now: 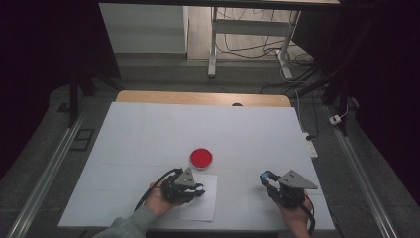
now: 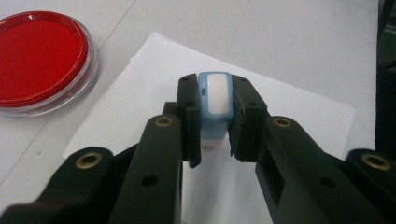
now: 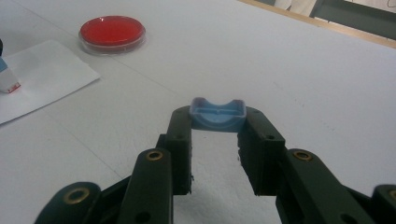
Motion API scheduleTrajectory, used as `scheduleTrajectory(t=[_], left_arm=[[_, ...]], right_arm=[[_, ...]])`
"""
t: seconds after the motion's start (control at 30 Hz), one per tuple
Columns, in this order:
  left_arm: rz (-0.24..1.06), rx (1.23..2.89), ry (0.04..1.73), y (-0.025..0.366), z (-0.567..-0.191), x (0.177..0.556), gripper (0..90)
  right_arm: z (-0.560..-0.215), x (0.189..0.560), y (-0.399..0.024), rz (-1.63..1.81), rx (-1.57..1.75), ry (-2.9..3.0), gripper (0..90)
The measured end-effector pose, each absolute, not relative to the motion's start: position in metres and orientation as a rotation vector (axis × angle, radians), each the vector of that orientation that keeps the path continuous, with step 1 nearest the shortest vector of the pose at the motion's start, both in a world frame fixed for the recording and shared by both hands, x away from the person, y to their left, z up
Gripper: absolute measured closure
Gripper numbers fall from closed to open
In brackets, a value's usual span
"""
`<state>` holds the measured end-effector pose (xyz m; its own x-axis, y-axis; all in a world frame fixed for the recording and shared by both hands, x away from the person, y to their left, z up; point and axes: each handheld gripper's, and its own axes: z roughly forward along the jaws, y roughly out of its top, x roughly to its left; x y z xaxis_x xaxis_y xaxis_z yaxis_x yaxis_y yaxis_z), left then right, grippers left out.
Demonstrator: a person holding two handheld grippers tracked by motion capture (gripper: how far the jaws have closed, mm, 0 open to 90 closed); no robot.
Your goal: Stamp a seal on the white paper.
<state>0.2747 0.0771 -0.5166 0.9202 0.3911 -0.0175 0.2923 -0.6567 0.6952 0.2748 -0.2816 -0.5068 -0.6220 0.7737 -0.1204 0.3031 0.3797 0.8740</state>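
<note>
The work in hand looks like stamping a sheet of paper, and it seems about midway. The left gripper has its fingers closed on a small light-blue plastic stamp with a white top panel, holding it upright over the white sheet of paper that lies near the front edge of the white bench. In the right gripper view the stamp's lower end rests on or just above the paper, and it shows a reddish edge at the base, so it may already carry ink; no printed mark can be made out on the sheet.

The right gripper, well apart to the right over bare bench, holds a shallow light-blue plastic cap with a curved dip in its rim between its fingers. So the cap appears to be off, and what likely remains is pressing the stamp, lifting it, and recapping.

A round clear-rimmed dish of red ink sits just beyond the far edge of the paper, near the left gripper. The stamp itself is a compact rounded block, pale blue at the sides, smooth and glossy, gripped squarely on its two flanks.
</note>
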Motion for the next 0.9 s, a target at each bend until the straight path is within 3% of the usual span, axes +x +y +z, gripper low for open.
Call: scheduleTrajectory(t=[0.17, 0.47, 0.9], left_arm=[[0.195, 2.338, 0.484, 0.075, -0.514, 0.272, 76.1], [0.203, 2.188, 0.507, 0.087, -0.481, 0.27, 75.9], [0.168, 2.136, 0.525, 0.093, -0.471, 0.268, 75.7]], right_arm=[[-0.506, 0.275, -0.282, 1.187, 0.924, 2.12, 65.3], [-0.506, 0.275, -0.284, 1.191, 0.927, 2.115, 65.3], [-0.506, 0.275, -0.282, 1.195, 0.925, 2.116, 65.3]])
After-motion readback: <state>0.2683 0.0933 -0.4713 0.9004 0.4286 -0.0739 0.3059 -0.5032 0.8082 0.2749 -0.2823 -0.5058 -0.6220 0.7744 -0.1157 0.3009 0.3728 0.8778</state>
